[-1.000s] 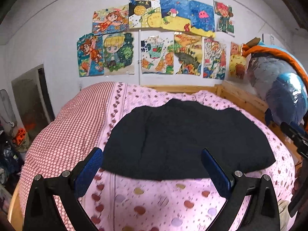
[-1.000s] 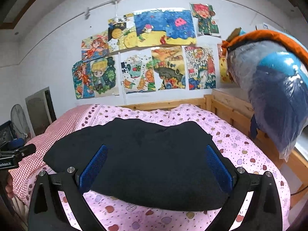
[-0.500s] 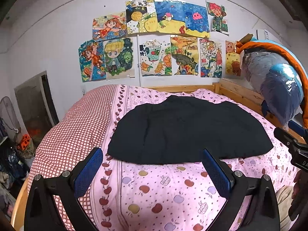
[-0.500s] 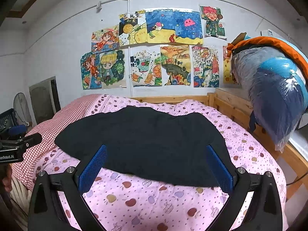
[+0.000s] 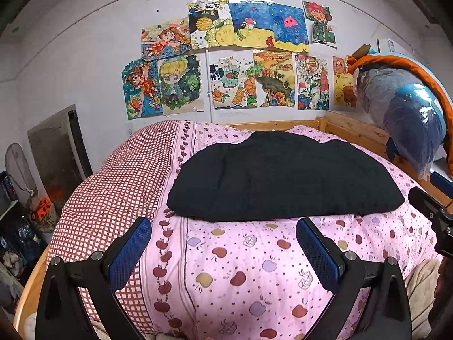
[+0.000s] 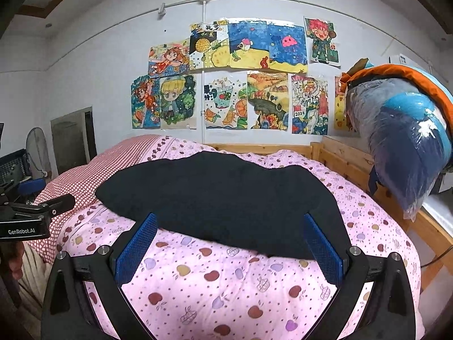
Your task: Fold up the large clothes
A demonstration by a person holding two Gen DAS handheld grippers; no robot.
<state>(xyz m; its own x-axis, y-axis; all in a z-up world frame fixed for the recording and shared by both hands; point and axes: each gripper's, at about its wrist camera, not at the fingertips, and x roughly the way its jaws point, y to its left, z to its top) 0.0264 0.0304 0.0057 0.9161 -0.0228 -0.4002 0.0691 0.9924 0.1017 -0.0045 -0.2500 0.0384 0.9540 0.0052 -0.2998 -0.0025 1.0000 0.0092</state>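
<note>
Garment: black cloth (image 5: 280, 178), folded flat into a wide, rounded shape; lies on the quilt, across the middle of the bed; touched by neither gripper.
Garment, right view: same cloth (image 6: 223, 198); its near edge runs between and behind the blue pads.
Quilt: pink, apple print (image 5: 240, 269); red-and-white check panel along its left side.
Left gripper: (image 5: 223, 250) held level, pointing forward along the bed toward the wall; fingers spread wide, nothing between them; tips short of the cloth's near edge, over bare quilt.
Left pads: blue, textured (image 5: 128, 250); both facing inward.
Right gripper: (image 6: 230, 248) held level beside the left one, pointing the same way; fingers spread wide and empty; whether the tips reach the cloth's near edge cannot be told.
Right gripper, left view: black body (image 5: 430, 212) at the right edge, just right of the cloth's corner.
Left gripper, right view: black body with white lettering (image 6: 25, 221) at the left edge, over the check panel.
Hands: part of one hand (image 6: 15, 257) shows below the left gripper's body; the rest is out of view.
Bed frame: pale wood rail (image 6: 348, 158) along the far and right sides.
Wall: white, with a cluster of coloured drawings (image 5: 240, 59) above the bed.
Bundle: blue and orange, plastic-wrapped (image 6: 405, 147), hanging over the right rail.
</note>
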